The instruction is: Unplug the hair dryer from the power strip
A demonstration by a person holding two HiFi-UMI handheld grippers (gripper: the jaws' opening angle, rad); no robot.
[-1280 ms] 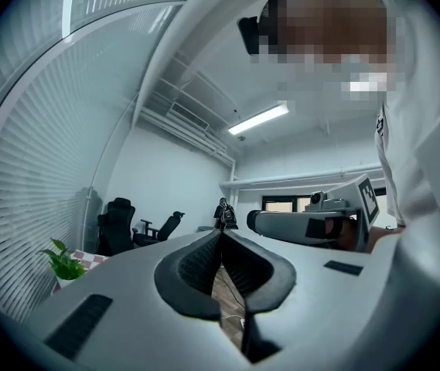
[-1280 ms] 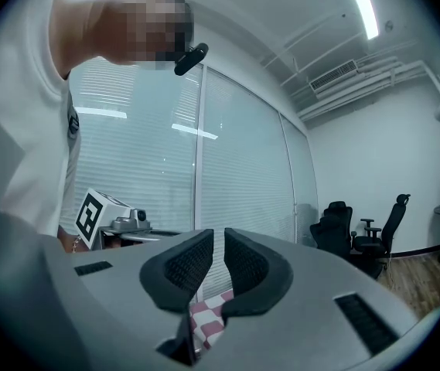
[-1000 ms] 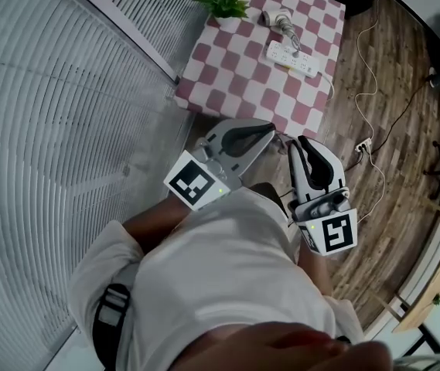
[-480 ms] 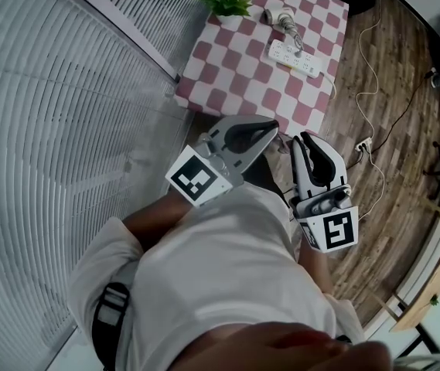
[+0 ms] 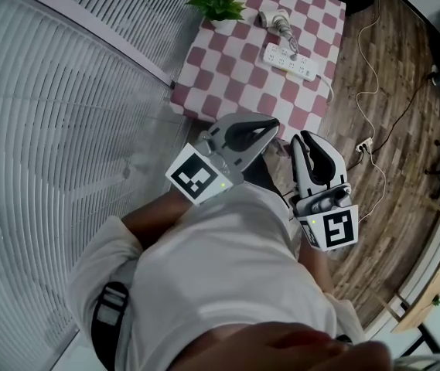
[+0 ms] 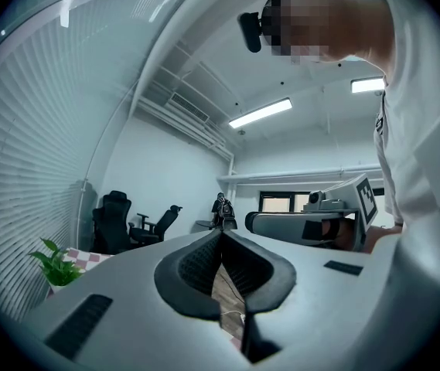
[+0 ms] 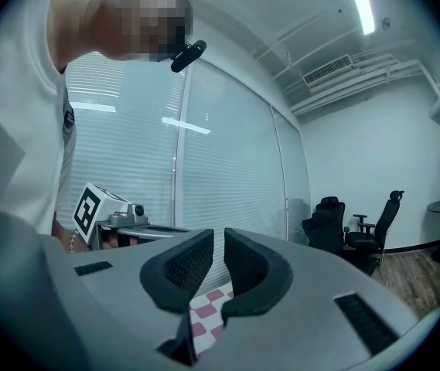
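Note:
A white hair dryer (image 5: pixel 274 18) lies on the far part of the pink-checked table (image 5: pixel 227 68). Its cord runs to a plug in the white power strip (image 5: pixel 289 61) lying beside it. Both grippers hover level in front of the person's body, short of the table's near edge and well away from the strip. My left gripper (image 5: pixel 274 124) (image 6: pixel 221 234) is shut with its tips touching and nothing between them. My right gripper (image 5: pixel 299 139) (image 7: pixel 219 238) sits beside it, shut and empty. Past the right jaws shows a patch of the checked cloth (image 7: pixel 208 315).
A potted green plant (image 5: pixel 218 5) (image 6: pixel 56 265) stands at the table's far left corner. A blind-covered glass wall (image 5: pixel 65 114) runs along the left. A thin white cable with a floor socket (image 5: pixel 363 147) trails over the wooden floor on the right. Black office chairs (image 7: pixel 332 222) stand further off.
Both grippers have edged slightly forward toward the table, side by side. Their jaws look the same, and nothing on the table has moved.

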